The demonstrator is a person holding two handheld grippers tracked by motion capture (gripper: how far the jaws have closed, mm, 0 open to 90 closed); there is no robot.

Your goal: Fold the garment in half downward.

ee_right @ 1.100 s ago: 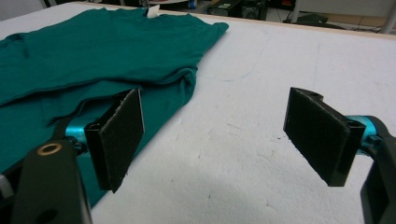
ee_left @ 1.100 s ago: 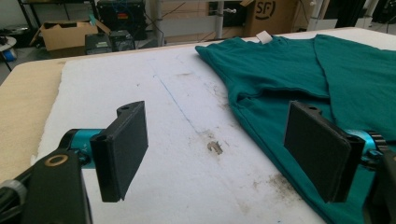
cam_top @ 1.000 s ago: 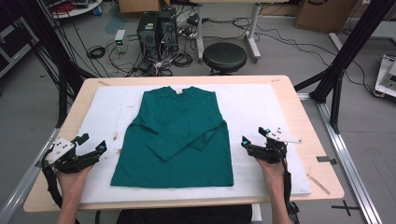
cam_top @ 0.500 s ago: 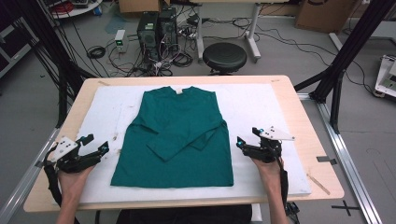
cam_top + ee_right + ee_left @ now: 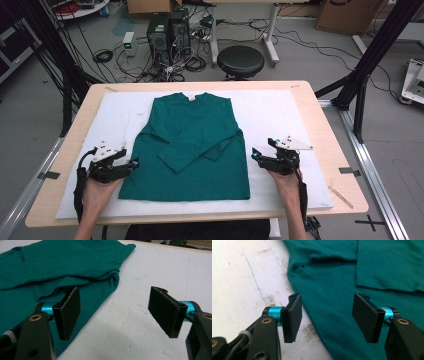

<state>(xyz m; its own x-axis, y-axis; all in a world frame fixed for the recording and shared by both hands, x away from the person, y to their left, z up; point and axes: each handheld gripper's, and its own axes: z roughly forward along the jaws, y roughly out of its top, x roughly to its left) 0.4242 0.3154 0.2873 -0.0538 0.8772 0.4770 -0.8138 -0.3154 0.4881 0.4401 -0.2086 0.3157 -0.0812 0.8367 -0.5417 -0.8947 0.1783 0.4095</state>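
One green shirt (image 5: 192, 145) is lying flat mid-desk (image 5: 320, 125) on one white mat (image 5: 280, 120). Two tools are flanking its lower edge: left tool (image 5: 131, 164) spread but just closing over the hem, pinching nothing; right tool (image 5: 256, 153) spread, empty.

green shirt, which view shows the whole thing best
The high view: the green shirt lies flat on the white pad, collar to hem, sleeves folded across the front. The left gripper view gives one side edge and a sleeve cuff; the right gripper view gives the other edge.

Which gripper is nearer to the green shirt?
Left. The left gripper has reached over the green shirt's side edge, jaws open and closing; the right gripper hovers just off the opposite edge.
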